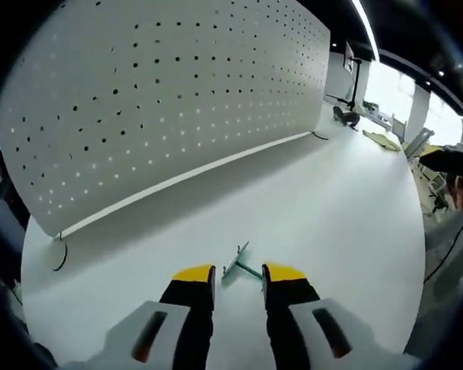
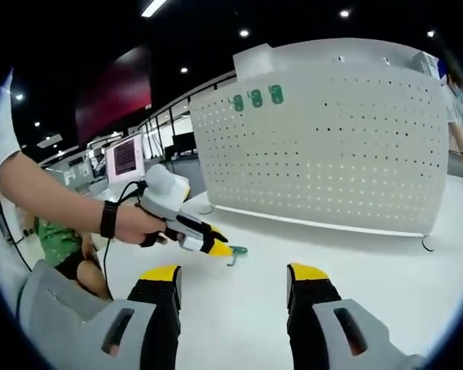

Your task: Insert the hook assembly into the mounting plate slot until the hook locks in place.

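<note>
Now I see in the left gripper view my left gripper (image 1: 239, 279) low over the white table top (image 1: 347, 208), with its two yellow-tipped black jaws standing apart. The small green metal hook assembly (image 1: 240, 265) lies flat on the table just between the jaw tips. One thin end points up and away from the jaws, the other end reaches close to the right jaw tip. I cannot tell if it touches this tip; the jaws are not closed on it.

Behind it, well apart, stands the large white perforated mounting plate (image 1: 162, 100), upright on the table and full of small round holes.

In the right gripper view my right gripper (image 2: 233, 281) is also with jaws wide apart, nothing between them, only bare table (image 2: 239, 324). Further ahead I see the left gripper (image 2: 223, 250) from the side, held by a hand (image 2: 135, 225) with a black wrist band, its tips down at the green hook (image 2: 236, 252) on the table. The perforated plate (image 2: 324, 146) stands beyond, and three small green pieces (image 2: 256, 98) hang near its upper left corner.
</note>
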Tool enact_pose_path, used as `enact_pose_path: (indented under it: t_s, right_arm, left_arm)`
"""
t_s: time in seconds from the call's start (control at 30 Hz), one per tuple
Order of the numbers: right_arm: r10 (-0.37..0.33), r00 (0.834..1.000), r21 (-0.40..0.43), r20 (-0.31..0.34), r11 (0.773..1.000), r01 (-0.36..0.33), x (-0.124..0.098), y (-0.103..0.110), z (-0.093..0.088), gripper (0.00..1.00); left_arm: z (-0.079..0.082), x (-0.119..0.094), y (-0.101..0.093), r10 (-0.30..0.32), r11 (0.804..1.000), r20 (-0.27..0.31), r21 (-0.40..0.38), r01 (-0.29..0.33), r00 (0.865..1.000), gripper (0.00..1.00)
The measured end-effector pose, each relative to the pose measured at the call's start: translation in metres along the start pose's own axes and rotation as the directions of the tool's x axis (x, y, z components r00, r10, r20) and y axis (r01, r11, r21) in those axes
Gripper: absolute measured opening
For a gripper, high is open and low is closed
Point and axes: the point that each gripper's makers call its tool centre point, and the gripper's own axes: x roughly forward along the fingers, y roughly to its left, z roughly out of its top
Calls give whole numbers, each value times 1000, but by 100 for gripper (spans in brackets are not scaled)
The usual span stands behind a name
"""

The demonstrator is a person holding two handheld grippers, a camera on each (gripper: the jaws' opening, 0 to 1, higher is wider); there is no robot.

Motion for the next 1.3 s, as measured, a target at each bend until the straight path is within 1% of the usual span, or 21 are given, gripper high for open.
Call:
enact_pose_path:
  t_s: [0.03,0.1,0.23,0.33,0.43,0.57,0.8,1.03,1.23,1.3]
  right_arm:
    - [1,1000,0,-1,1000,-1,0,0,0,55]
    - [0,1000,-2,-1,1000,0,-1,0,-1,55]
    - [-5,1000,5,-1,1000,5,-2,-2,-2,55]
    - [-9,1000,13,5,1000,9,-2,-3,-1,55]
    - [-7,1000,17,11,1000,7,-2,-3,1,55]
    - [-10,1000,17,9,1000,10,-3,-4,0,55]
    - [-11,1000,15,8,1000,11,-3,-4,-1,55]
    - [-11,1000,12,6,1000,11,-3,-4,-1,55]
    - [-16,1000,14,2,1000,16,-4,-5,-2,55]
    - [-18,1000,16,1,1000,18,-5,-6,-3,55]
  left_arm:
    - [0,1,2,9,1000,-2,-2,-9,1000,23]
    - [1,1,2,5,1000,2,-3,-5,1000,20]
    - [0,3,0,-1,1000,-15,15,1,1000,18]
    - [-3,4,1,-2,1000,-23,11,2,1000,15]
    - [-7,6,2,2,1000,-43,15,-2,999,13]
    - [-7,7,2,3,1000,-42,21,-2,999,9]
    - [-14,9,3,3,1000,-65,27,-2,998,9]
    - [-11,12,3,4,1000,-51,18,-3,999,9]
    - [-15,15,1,2,1000,-63,18,-1,998,5]
    - [-15,14,1,7,1000,-57,18,-6,998,5]
